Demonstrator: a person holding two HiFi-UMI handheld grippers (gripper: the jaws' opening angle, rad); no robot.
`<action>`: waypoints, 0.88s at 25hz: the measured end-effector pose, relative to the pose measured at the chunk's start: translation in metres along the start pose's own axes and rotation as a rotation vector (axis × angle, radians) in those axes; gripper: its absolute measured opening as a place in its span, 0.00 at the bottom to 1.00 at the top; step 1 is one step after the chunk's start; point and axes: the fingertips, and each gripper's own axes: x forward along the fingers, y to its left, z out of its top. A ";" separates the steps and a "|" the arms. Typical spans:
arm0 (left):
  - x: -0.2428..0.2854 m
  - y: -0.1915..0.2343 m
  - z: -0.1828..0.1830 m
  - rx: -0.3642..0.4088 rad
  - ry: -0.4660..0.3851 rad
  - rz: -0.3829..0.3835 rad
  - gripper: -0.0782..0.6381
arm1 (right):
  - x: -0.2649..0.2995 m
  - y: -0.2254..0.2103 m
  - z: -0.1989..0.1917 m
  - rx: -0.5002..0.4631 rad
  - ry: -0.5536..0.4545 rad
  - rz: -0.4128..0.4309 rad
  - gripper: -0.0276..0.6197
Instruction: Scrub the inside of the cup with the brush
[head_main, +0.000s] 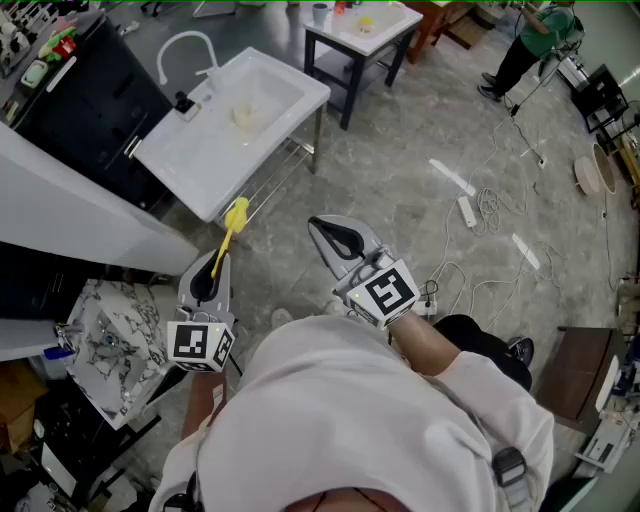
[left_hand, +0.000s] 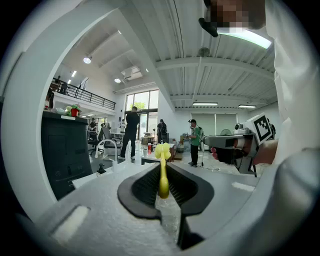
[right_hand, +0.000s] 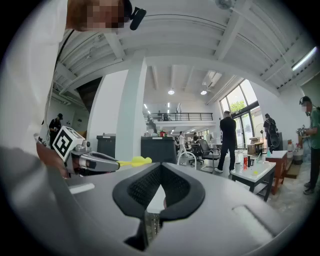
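A large open workshop hall with a grey stone floor (head_main: 420, 170), seen steeply from above the person's head. The fingers of the left gripper (left_hand: 164, 172) are clenched on the handle of a yellow brush (left_hand: 163, 167), whose bristled head sticks out past the fingertips, the gripper tipped slightly downward. The fingers of the right gripper (right_hand: 160, 170) are pressed together with nothing between them, and it points level, just beside the left one. Both grippers are held close in front of the person's body, well apart from any furniture. Ahead of the left gripper stands a white sink (head_main: 290, 95) with a curved tap, and a yellowish lump (head_main: 245, 117) lies in its basin; what it is cannot be told. Further off is a small white desk (head_main: 385, 25) carrying a few items, among them a pale vessel (head_main: 319, 13) that may be the cup. Judging from this, the brush is in hand but scrubbing has not begun: no cup is held or within reach. The next move seems to call for walking forward, opening the right fingers around the cup to steady it, then bringing the brush head into its mouth.
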 end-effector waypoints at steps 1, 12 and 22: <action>0.001 0.000 0.001 0.001 0.001 0.000 0.16 | 0.001 -0.002 0.002 -0.002 0.003 -0.007 0.04; 0.004 -0.015 0.001 -0.003 0.005 0.021 0.16 | -0.014 -0.009 0.000 0.020 -0.016 0.024 0.04; 0.014 -0.036 0.003 -0.012 0.004 0.081 0.16 | -0.028 -0.026 0.003 0.069 -0.026 0.075 0.04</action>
